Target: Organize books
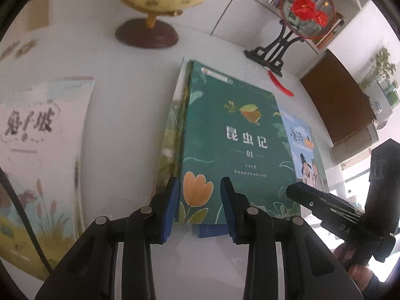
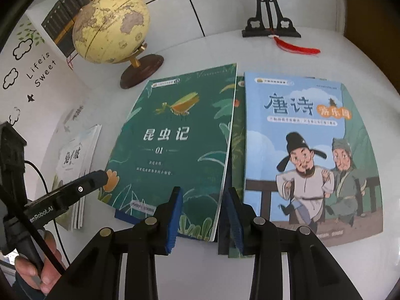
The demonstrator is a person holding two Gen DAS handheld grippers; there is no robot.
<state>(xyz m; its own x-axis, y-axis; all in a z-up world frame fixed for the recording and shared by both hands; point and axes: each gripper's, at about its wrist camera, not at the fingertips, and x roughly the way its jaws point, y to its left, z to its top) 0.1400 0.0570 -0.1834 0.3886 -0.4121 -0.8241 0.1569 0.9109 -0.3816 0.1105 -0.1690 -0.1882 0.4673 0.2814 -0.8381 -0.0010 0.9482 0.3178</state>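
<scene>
We are viewing a glossy green paperback (image 2: pixel 175 145), printed with leaves, an orange tulip and an insect, lying on a small stack near the table's (image 1: pixel 212 262) front edge, with a pale blue paperback (image 2: pixel 312 155) showing two cartoon figures lying just beside it. We are seeing the left gripper (image 1: pixel 200 200) and right gripper (image 2: pixel 203 212) hovering over the green cover's near edge, blue ribbed pads partly apart and gripping nothing. A white book (image 1: pixel 37 150) is lying toward the left edge, and a matte yellow globe (image 2: pixel 110 27) on a round dark wooden base is standing toward the back.
</scene>
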